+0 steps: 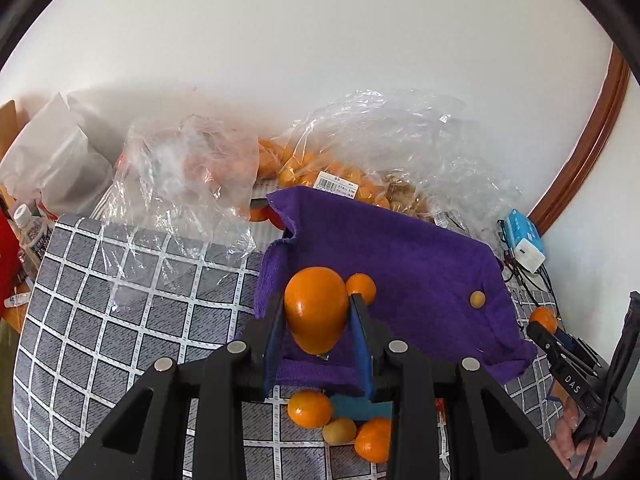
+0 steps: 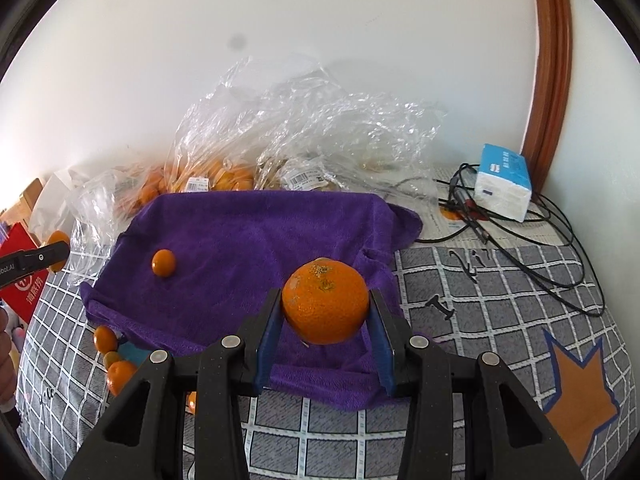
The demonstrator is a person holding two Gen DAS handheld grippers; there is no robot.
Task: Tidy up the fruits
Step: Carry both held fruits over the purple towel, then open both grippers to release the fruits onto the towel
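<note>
Left wrist view: the left tool (image 1: 316, 312) clamps a smooth, glossy egg-shaped orange (image 1: 316, 308) between blue pads, above the fuzzy purple towel (image 1: 420, 248) on the grid-patterned bed (image 1: 120, 300). The right tool (image 2: 325, 312) grips a rounder, dimpled mandarin (image 2: 325, 307) over the towel's near edge; crinkled clear bags (image 2: 300, 128) line the bed's far edge.

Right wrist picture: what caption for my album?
Right gripper holds a mandarin above the purple towel.
</note>
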